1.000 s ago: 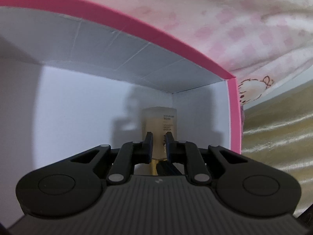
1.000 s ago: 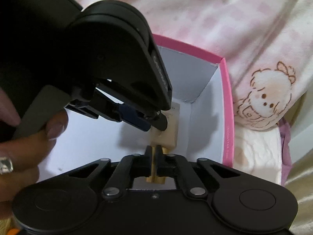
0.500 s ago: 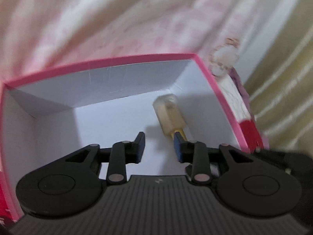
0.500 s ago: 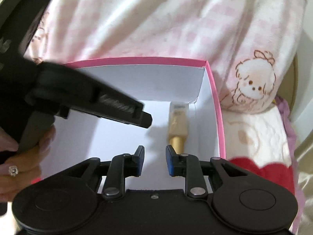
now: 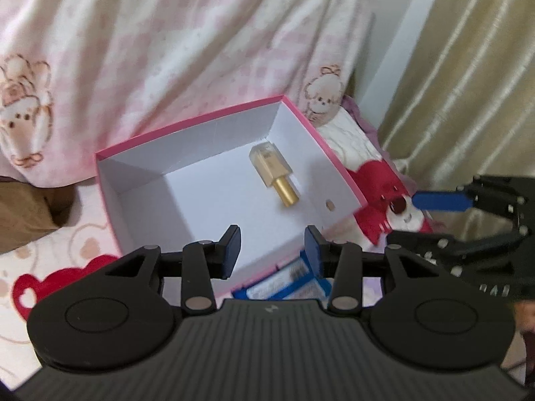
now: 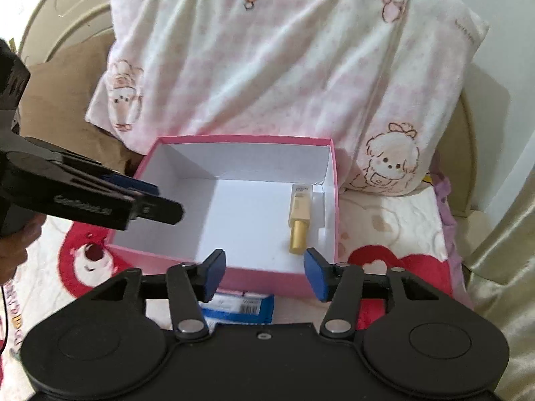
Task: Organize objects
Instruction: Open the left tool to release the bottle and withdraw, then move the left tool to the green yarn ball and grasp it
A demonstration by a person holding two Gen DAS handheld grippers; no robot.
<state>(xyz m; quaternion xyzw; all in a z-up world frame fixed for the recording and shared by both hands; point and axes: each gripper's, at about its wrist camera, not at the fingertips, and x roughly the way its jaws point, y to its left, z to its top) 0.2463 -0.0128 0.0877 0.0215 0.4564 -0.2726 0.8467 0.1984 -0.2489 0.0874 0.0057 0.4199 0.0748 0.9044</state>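
Note:
A pink box (image 5: 187,123) (image 6: 240,139) with a white inside stands on the bed. In it lies a small cream bottle with a gold cap (image 5: 271,170) (image 6: 301,214), near the right wall. My left gripper (image 5: 272,244) (image 6: 157,197) hovers above the box's near left side, its jaws opening and nothing between them. Over the box's front edge my right gripper (image 6: 264,267) (image 5: 431,219) is also opening and holds nothing. A blue and white packet (image 5: 284,284) (image 6: 240,305) lies just in front of the box.
A pink checked blanket with cartoon prints (image 6: 284,67) is heaped behind the box. A brown cushion (image 6: 67,100) sits at the back left, and a beige curtain (image 5: 468,67) hangs on the right. The sheet shows a red bear print (image 6: 87,257). A person's hand (image 6: 20,244) holds the left tool.
Both grippers were shut on the bottle inside the box. They have let go, opened and pulled up and back, and the bottle now lies on the box floor.

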